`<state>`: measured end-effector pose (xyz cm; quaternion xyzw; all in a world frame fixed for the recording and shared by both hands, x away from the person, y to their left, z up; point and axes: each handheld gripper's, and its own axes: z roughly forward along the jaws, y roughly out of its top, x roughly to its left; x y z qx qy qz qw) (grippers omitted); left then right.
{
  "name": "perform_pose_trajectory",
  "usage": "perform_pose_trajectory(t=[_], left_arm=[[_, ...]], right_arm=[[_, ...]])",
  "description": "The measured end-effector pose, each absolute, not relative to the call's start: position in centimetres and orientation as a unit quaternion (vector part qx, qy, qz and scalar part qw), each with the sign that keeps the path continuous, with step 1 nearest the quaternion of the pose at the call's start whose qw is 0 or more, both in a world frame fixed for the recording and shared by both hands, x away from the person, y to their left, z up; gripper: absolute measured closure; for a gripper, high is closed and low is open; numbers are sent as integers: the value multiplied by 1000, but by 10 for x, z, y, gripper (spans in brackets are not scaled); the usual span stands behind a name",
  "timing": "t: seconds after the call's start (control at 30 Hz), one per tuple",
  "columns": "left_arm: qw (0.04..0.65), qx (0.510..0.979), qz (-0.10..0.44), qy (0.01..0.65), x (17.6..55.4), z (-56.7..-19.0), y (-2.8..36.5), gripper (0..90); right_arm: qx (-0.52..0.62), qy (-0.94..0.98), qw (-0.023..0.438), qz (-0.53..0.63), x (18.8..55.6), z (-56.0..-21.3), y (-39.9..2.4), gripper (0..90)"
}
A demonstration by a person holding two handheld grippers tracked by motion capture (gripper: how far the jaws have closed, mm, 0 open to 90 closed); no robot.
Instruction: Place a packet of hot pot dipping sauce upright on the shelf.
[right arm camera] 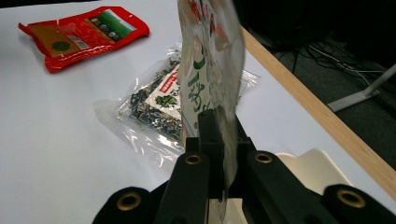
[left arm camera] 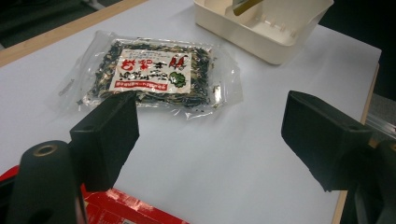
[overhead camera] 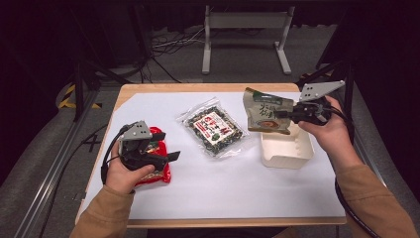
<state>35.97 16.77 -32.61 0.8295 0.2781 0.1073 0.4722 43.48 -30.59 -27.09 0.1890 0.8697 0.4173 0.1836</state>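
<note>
Your right gripper, upper right of frame, is clenched on the glossy green packet; your left gripper, lower left, gapes wide over the crinkly red pouch

- The desk had a pale wooden top, mostly covered by a white sheet.
- Grey carpeted floor lay around it, dim away from the desk.
- A white metal stand with two legs stood on the far floor.
- Dark cables were tangled on the floor, far left of that stand.
- Yellow-and-black tape marked the floor at left.
- The far background was dark.
</note>
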Motion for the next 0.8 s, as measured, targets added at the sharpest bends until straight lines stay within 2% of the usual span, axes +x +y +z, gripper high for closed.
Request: perform_pose_trajectory(t=[0.8], left_arm=[[474,819,118,301,356,-333,181,187]], right_arm=[[237,827,212,463,472,-268,-344,891]])
